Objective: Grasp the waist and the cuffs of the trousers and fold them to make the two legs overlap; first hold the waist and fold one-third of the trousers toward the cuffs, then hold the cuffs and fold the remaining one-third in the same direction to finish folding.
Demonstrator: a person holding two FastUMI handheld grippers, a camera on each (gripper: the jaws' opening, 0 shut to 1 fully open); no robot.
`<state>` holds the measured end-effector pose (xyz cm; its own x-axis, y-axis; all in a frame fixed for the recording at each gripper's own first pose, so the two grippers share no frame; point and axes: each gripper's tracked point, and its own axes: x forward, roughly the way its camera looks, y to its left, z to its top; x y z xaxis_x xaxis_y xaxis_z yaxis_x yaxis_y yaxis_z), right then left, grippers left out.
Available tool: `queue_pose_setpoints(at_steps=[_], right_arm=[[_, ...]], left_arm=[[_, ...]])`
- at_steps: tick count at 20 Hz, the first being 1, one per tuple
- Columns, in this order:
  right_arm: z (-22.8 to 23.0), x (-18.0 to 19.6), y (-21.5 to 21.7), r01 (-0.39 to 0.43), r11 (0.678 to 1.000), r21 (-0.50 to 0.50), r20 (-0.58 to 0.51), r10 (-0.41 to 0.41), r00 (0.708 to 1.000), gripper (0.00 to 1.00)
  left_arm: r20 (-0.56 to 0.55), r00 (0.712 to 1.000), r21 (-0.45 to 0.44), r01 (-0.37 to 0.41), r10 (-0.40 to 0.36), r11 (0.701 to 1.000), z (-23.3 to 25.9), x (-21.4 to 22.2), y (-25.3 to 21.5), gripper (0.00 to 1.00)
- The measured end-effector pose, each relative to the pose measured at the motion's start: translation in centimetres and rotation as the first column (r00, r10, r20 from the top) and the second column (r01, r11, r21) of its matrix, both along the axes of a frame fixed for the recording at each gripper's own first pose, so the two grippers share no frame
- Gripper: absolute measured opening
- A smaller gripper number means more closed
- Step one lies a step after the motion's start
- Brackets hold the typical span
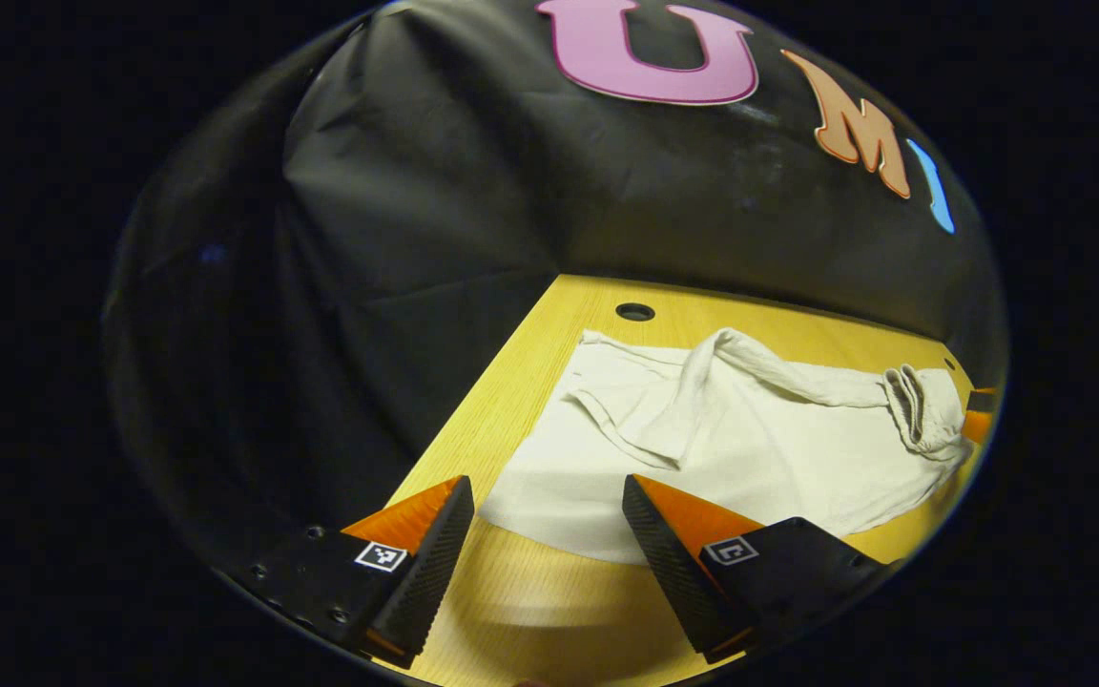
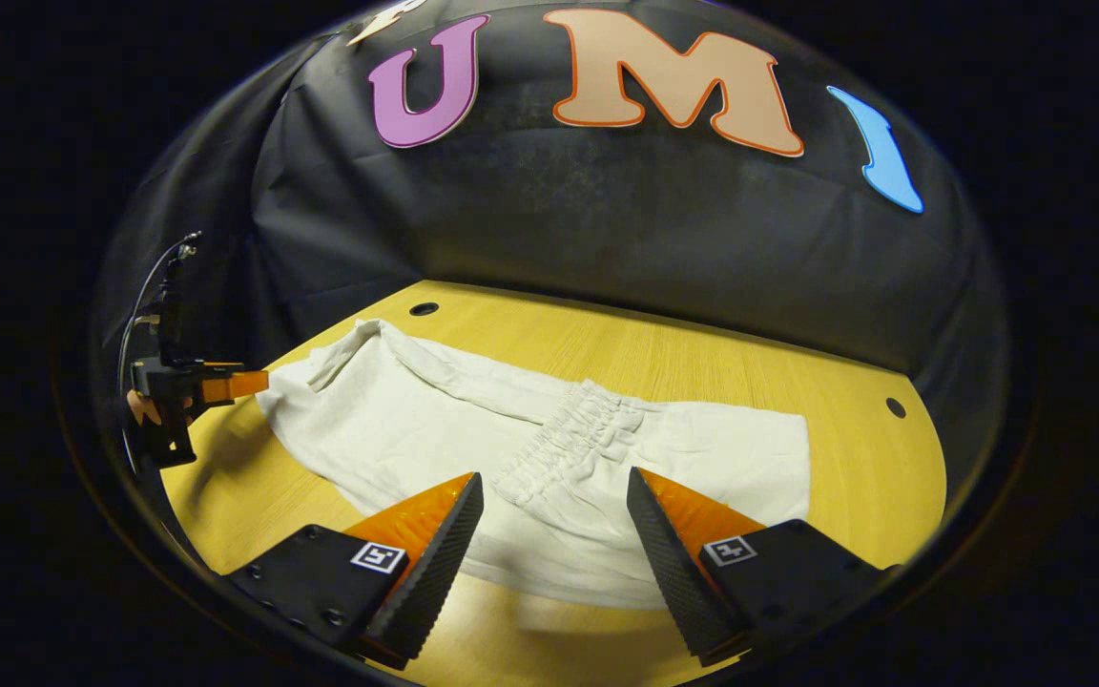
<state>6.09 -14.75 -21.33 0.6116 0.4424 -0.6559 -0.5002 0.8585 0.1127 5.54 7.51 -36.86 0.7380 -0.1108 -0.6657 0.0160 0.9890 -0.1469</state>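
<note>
Both tongs [image 1: 545, 520] [image 2: 554, 515] hang apart, empty, over limp, light trousers [image 2: 549, 458] on the table [image 2: 702, 363]; the gathered waist [image 2: 573, 429] looks the surest grip.

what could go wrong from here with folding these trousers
1. The trousers lie rumpled, with a twisted ridge of cloth across them; folding now may trap wrinkles and leave the legs misaligned.
2. The elastic waist is bunched, so the open right gripper might pinch one layer only.
3. The open left gripper hovers near the hem by the table edge; dragging could pull cloth off.
</note>
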Motion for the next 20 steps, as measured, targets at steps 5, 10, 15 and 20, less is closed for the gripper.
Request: queue_pose_setpoints(at_steps=[5, 10, 15, 20], right_arm=[[0.2, -0.3, -1.6, -0.001, 0.999, -0.048, 0.009, 0.002, 1.0, 0.95], [0.5, -0.7, -3.3, 0.05, 0.998, -0.029, -0.004, -0.05, 0.999, 0.99], [1.3, -1.1, -6.3, 0.069, 0.997, -0.043, 0.016, -0.068, 0.998, 0.99], [2.7, -1.3, -10.5, 0.105, 0.993, -0.048, 0.038, -0.103, 0.994, 0.99]], left_arm=[[-0.07, 0.997, -0.015, 0.01, -0.011, 1.0, -2.2, -0.5, -0.9, 0.96], [-0.073, 0.997, -0.012, 0.012, -0.013, 1.0, -2.1, -0.2, -1.7, 0.78], [-0.064, 0.998, -0.047, 0.012, -0.015, 0.999, -1.5, 0.6, -3.4, 0.0], [-0.023, 1.0, -0.109, -0.006, 0.003, 0.994, 2.0, 1.8, -6.6, 0.0]])
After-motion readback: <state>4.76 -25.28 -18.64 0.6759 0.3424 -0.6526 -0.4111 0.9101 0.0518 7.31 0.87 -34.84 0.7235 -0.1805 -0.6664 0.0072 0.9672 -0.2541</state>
